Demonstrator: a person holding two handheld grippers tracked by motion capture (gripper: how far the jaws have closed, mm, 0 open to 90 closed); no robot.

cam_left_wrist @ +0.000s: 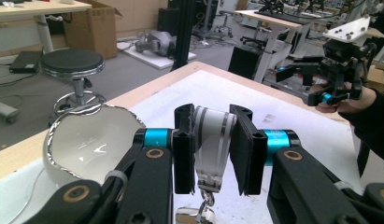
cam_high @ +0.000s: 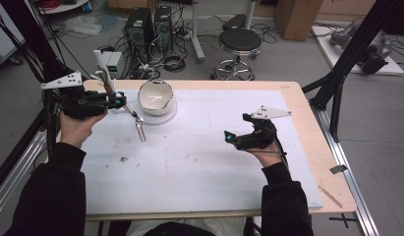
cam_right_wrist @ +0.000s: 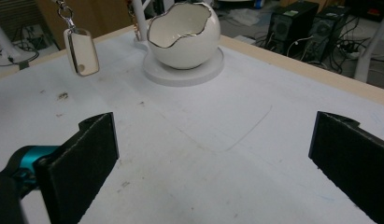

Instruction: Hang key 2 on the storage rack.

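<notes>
My left gripper [cam_high: 122,101] is at the table's far left, level and shut on the white, grey-striped strap [cam_left_wrist: 209,135] of a keychain. From the strap a short chain drops to a silver-edged key fob [cam_high: 140,131], which hangs just above the mat; the fob [cam_right_wrist: 81,52] is seen again in the right gripper view. Right beside it stands a white egg-shaped bowl [cam_high: 155,97] with a jagged silver rim, on a round white base. My right gripper [cam_high: 230,136] hovers over the mat's right side, aimed toward the bowl [cam_right_wrist: 185,35]. Its jaws are wide open with nothing between them.
A white mat [cam_high: 204,157] covers most of the wooden table [cam_high: 307,113]. A white upright stand [cam_high: 104,66] rises behind the left gripper. On the floor beyond the table are a black stool [cam_high: 240,42] and computer towers [cam_high: 149,27]. Black frame posts [cam_high: 347,54] flank the table.
</notes>
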